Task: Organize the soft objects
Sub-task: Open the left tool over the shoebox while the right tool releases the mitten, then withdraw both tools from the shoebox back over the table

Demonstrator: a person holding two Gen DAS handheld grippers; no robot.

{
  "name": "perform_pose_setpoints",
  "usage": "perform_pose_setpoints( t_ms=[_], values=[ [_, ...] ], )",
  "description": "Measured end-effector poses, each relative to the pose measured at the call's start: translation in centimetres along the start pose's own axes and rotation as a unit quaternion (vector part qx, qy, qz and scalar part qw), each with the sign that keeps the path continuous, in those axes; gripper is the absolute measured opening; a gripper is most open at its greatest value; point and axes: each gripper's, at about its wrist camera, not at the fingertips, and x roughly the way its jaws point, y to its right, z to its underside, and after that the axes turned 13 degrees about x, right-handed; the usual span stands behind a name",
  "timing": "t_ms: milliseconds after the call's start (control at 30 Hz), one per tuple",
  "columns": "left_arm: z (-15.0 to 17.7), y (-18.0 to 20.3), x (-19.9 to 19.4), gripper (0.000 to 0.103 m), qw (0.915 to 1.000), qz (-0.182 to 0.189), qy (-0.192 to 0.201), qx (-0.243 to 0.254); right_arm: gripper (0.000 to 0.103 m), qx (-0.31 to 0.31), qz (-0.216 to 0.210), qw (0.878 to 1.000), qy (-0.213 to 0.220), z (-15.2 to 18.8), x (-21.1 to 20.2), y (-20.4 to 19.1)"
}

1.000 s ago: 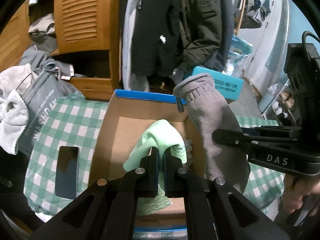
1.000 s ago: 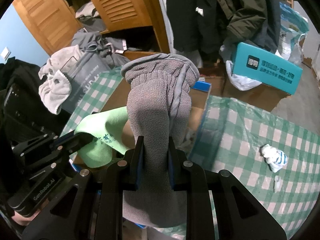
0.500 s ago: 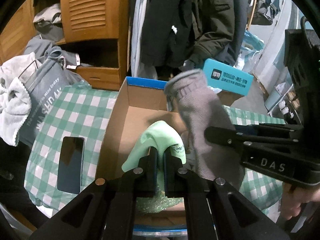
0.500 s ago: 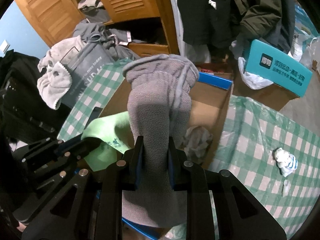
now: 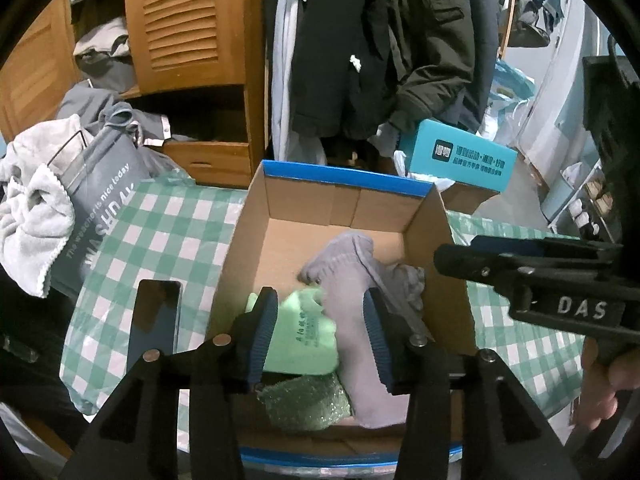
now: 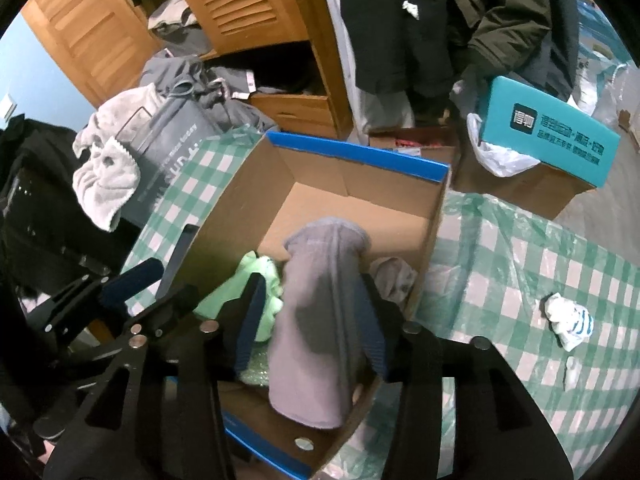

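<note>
Both grippers hang tilted steeply down over the open brown cardboard box with a blue rim (image 5: 344,178), which sits on the table under a green-and-white checked cloth (image 5: 168,224), near its far edge.

The left gripper (image 5: 320,332) is over the near end of the box. Its jaws have just been opening and now stand well apart. The pale green folded cloth with printed lettering (image 5: 304,336) lies between them on the box floor, beside the left pad, and no pad presses on it. The right gripper (image 6: 310,326) is just to its right, and part of the person's hand (image 5: 612,388) shows on its handle at the right edge of the left view. Its jaws have also just been opening. The long grey fleece sock with a ribbed cuff (image 6: 320,320) lies between them, leaning against the near wall of the box with its cuff toward the far end; it looks loose between the pads.

A second ago both grippers were clamped on these pieces and held them above the box, the grey sock upright in the air. Now both pieces lie inside, side by side, on a green bubble-wrap sheet (image 5: 308,400). A crumpled grey rag (image 6: 394,280) sits against the right wall. A dark phone (image 5: 154,320) lies on the cloth left of the box, and a small white-and-blue striped sock (image 6: 570,320) lies toward the right edge.
</note>
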Motion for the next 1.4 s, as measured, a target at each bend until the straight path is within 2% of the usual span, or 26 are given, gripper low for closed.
perform_pose_setpoints(
  t_ms=[133,233,800,967,1400],
  values=[
    [0.0,0.4,0.3,0.049,1.0,0.001,-0.007,0.006,0.053,0.002,0.006,1.0,0.005,0.1,-0.5,0.6],
    [-0.2,0.9,0.2,0.057,0.9999,0.001,-0.006,0.009,0.054,0.002,0.017,1.0,0.008,0.4,-0.8,1.2],
    [-0.9,4.5,0.0,0.06,0.9988,0.014,0.0,0.047,0.056,0.021,0.031,0.999,0.019,1.4,-3.0,5.0],
    [-1.3,6.2,-0.1,0.061,0.9977,0.017,0.001,0.065,0.059,0.03,0.034,0.999,0.023,1.8,-3.6,6.5],
    [-1.8,10.5,0.1,0.062,0.9933,0.026,-0.002,0.113,0.059,0.059,0.041,0.997,0.035,2.6,-5.7,10.7]
  ],
)
